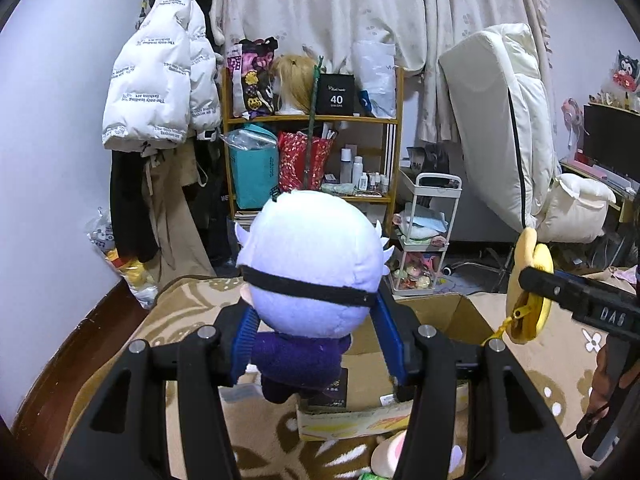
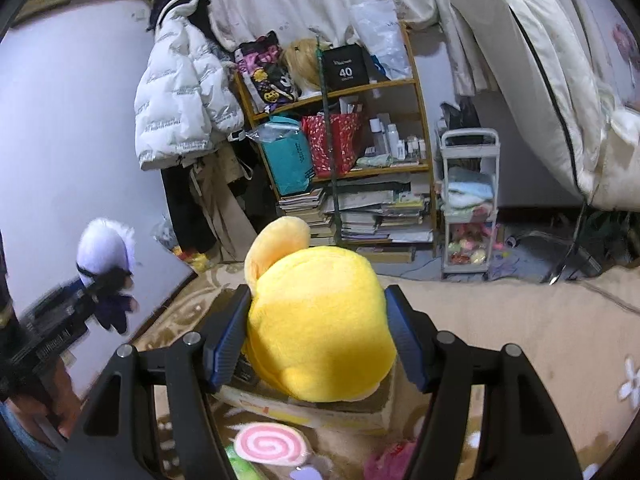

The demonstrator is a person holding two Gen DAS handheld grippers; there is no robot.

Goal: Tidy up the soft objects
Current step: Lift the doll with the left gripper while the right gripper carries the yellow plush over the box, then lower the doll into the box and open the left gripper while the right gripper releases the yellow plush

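My left gripper (image 1: 316, 340) is shut on a white-haired plush doll (image 1: 312, 264) with a black blindfold and dark purple clothes, held above an open cardboard box (image 1: 432, 316) on the patterned bed cover. The doll also shows at the left of the right wrist view (image 2: 106, 256). My right gripper (image 2: 316, 344) is shut on a yellow plush toy (image 2: 320, 328) with a round ear, held over the same cardboard box (image 2: 304, 404). The yellow plush also shows in the left wrist view (image 1: 528, 288), to the right of the box.
A pink swirl plush (image 2: 270, 444) and other soft toys lie in front of the box. Beyond the bed stand a wooden shelf (image 1: 312, 120), a white trolley (image 1: 428, 236) with soft items, a hanging white jacket (image 1: 160, 84) and a leaning mattress (image 1: 500, 120).
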